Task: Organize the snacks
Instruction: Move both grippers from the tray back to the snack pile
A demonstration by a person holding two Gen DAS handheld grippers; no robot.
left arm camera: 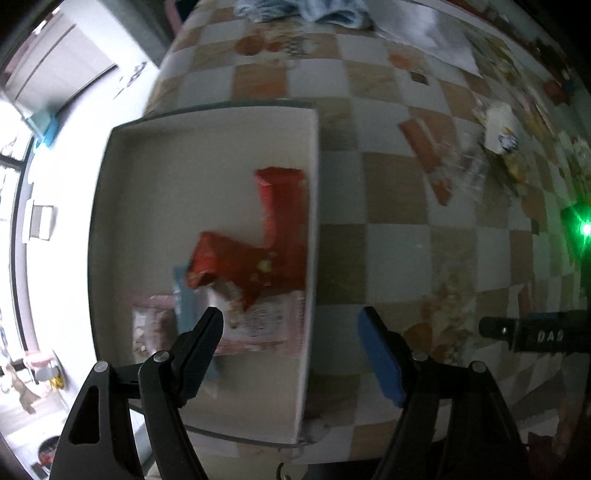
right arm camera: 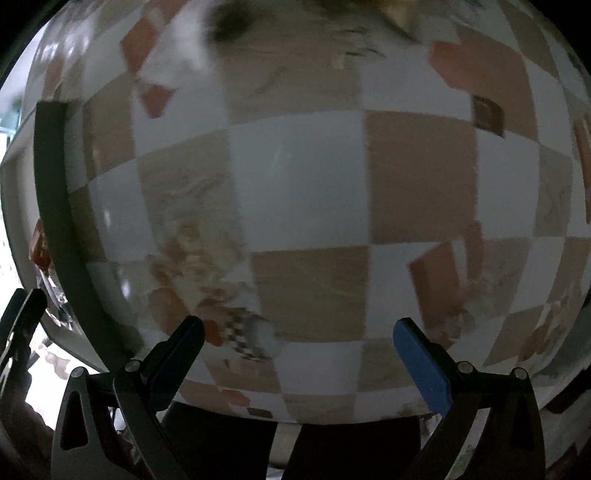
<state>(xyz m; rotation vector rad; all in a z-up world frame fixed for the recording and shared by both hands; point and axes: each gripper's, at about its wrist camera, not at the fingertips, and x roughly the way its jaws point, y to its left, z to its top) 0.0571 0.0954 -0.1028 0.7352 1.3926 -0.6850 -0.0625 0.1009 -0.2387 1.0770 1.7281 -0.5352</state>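
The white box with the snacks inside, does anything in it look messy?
Yes. In the shallow white box, the red snack packets lie crooked across the pink packets, bunched at one side rather than lined up. The picture is blurry, so finer detail is unclear.

Home dining spot: checkered tablecloth [left arm camera: 399, 254], white cabinets [left arm camera: 55, 66] (blurred), cloth heap [left arm camera: 306, 11].

Left tool [left arm camera: 290, 325] and right tool [right arm camera: 298, 338] both gape, empty.
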